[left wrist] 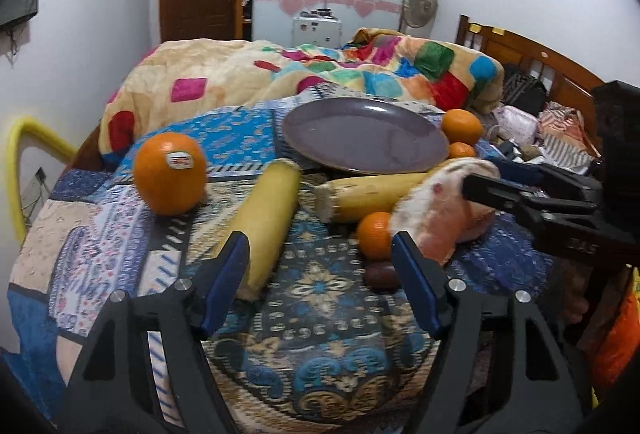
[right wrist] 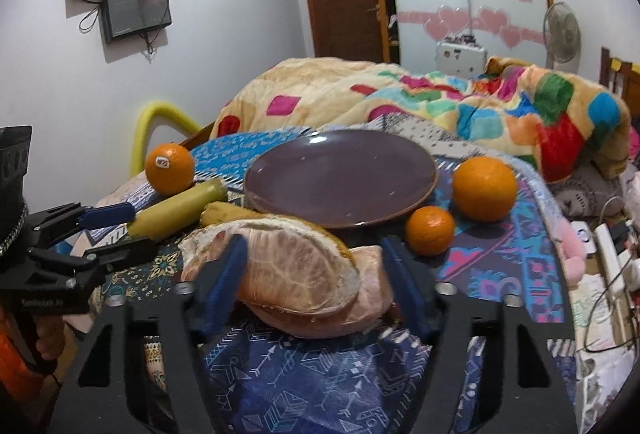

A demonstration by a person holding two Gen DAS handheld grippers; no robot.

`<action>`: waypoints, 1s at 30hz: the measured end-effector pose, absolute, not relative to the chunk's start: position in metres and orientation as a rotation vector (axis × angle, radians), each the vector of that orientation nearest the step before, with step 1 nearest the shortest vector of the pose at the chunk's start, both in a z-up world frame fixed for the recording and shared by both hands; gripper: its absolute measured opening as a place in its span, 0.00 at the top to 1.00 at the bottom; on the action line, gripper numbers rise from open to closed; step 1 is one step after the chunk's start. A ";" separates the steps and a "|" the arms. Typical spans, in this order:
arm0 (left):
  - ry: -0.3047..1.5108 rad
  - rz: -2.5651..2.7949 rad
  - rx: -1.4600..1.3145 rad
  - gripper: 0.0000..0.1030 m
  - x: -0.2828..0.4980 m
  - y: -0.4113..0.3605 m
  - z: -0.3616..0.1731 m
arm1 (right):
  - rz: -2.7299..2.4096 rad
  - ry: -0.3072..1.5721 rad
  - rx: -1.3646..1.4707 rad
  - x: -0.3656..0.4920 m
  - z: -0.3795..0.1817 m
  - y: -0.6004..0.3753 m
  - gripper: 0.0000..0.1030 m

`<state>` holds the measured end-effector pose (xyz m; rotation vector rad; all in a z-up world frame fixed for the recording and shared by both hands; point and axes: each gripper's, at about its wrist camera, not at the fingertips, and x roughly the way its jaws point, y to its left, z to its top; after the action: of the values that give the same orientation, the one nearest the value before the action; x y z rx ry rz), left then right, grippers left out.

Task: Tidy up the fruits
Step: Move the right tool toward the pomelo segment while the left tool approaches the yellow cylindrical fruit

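Straddling the peeled pomelo [right wrist: 296, 286], the right tool [right wrist: 316, 274] stands part-open, pads beside it, contact unclear. Left tool [left wrist: 320, 258] gapes, a banana [left wrist: 260, 226] by its left finger, untouched. Just ahead, the purple plate [right wrist: 340, 177] sits bare; oranges [right wrist: 484, 187] flank it. All rests on a patterned blue bedspread [left wrist: 320, 334], bright quilt [left wrist: 320, 69] and wardrobe beyond.

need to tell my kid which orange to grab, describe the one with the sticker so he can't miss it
Find the purple plate on the patterned bedspread. To its left, beyond the two bananas, sits a big orange near the yellow rail. It alone has a small white and red sticker on its skin; the other oranges are bare.
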<state>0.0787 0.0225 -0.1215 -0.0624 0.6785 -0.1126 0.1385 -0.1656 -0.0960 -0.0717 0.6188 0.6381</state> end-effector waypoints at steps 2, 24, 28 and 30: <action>0.685 -0.125 -0.047 0.29 0.081 0.015 -0.123 | 0.666 0.626 -0.051 0.139 -0.096 -0.168 0.49; 0.719 -0.103 -0.023 0.29 0.094 0.004 -0.126 | 0.721 0.668 -0.103 0.118 -0.105 -0.185 0.72; 0.692 -0.045 -0.017 0.29 0.086 0.023 -0.116 | 0.719 0.664 -0.078 0.117 -0.105 -0.189 0.74; 0.692 -0.014 -0.015 0.29 0.086 0.033 -0.114 | 0.707 0.648 -0.071 0.116 -0.101 -0.191 0.76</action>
<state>0.0863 0.0328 -0.1143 -0.0148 0.6925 -0.0138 0.1162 -0.1908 -0.1010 -0.0709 0.6482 0.7074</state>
